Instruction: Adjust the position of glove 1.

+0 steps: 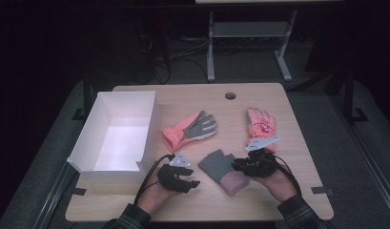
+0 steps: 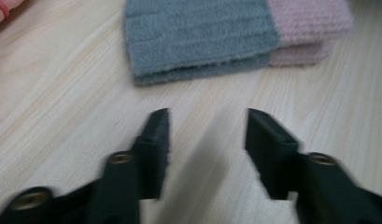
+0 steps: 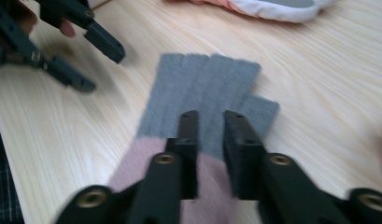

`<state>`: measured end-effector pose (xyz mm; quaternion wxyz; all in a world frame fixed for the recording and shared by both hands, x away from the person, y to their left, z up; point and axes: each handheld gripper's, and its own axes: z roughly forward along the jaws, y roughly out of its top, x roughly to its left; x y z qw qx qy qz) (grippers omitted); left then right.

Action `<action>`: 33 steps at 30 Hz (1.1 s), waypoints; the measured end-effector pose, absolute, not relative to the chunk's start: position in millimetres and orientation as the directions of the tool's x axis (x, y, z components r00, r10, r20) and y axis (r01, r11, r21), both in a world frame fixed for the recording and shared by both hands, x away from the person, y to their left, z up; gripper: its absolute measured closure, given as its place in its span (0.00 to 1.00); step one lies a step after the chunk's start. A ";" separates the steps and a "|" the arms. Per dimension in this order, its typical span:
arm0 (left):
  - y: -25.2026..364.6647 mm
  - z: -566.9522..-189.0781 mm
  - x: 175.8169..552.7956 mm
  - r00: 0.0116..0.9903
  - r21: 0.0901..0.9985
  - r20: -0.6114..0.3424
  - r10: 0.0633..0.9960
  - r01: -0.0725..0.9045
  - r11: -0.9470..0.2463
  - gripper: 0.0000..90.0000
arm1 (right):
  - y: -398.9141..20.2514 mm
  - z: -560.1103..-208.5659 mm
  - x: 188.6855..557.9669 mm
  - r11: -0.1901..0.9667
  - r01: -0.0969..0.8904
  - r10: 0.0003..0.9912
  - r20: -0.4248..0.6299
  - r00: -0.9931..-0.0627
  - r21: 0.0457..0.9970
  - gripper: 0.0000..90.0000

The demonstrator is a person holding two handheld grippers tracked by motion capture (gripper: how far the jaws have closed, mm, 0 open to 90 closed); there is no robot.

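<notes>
A folded knitted glove point(image 1: 220, 165), grey with a pink cuff, lies at the table's front centre. My left gripper point(image 1: 192, 181) rests just left of it, and in the left gripper view it point(image 2: 207, 114) is open, with bare wood between the jaws and the glove point(image 2: 202, 37) close ahead. My right gripper point(image 1: 237, 165) is at the glove's right side. In the right gripper view it point(image 3: 212, 114) hovers over the grey part point(image 3: 202, 88), jaws only a narrow gap apart with nothing pinched. The left gripper point(image 3: 102, 70) also appears there at upper left.
A white open box point(image 1: 147, 129) stands at the table's left. A pink glove with a grey palm point(image 1: 190, 130) lies mid-table, and another pink glove point(image 1: 260, 125) lies to the right. A cable hole point(image 1: 230, 95) sits near the far edge.
</notes>
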<state>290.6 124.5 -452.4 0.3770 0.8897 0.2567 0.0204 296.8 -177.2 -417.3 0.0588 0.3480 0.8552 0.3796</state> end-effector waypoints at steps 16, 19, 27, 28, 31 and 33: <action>102.7 -447.0 310.8 0.859 0.657 -0.145 0.491 0.455 -0.601 1.00 | -224.5 -449.6 288.3 0.485 0.571 0.651 0.162 -0.741 0.662 1.00; 97.4 -447.8 312.0 0.854 0.660 -0.144 0.500 0.459 -0.594 1.00 | -222.8 -448.6 288.1 0.493 0.568 0.649 0.156 -0.744 0.659 1.00; 83.4 -452.4 319.4 0.869 0.637 -0.119 0.480 0.437 -0.635 1.00 | -217.5 -455.9 290.2 0.535 0.573 0.641 0.142 -0.754 0.621 0.99; 81.7 -453.1 319.0 0.863 0.647 -0.124 0.491 0.445 -0.619 1.00 | -216.7 -455.8 289.9 0.540 0.571 0.636 0.144 -0.758 0.618 0.99; 81.8 -452.4 321.2 0.868 0.649 -0.113 0.483 0.433 -0.626 1.00 | -213.9 -454.6 288.4 0.546 0.561 0.620 0.150 -0.770 0.623 0.99; 81.8 -452.3 323.0 0.869 0.645 -0.107 0.483 0.430 -0.631 1.00 | -211.7 -454.4 287.0 0.548 0.560 0.615 0.154 -0.774 0.622 0.99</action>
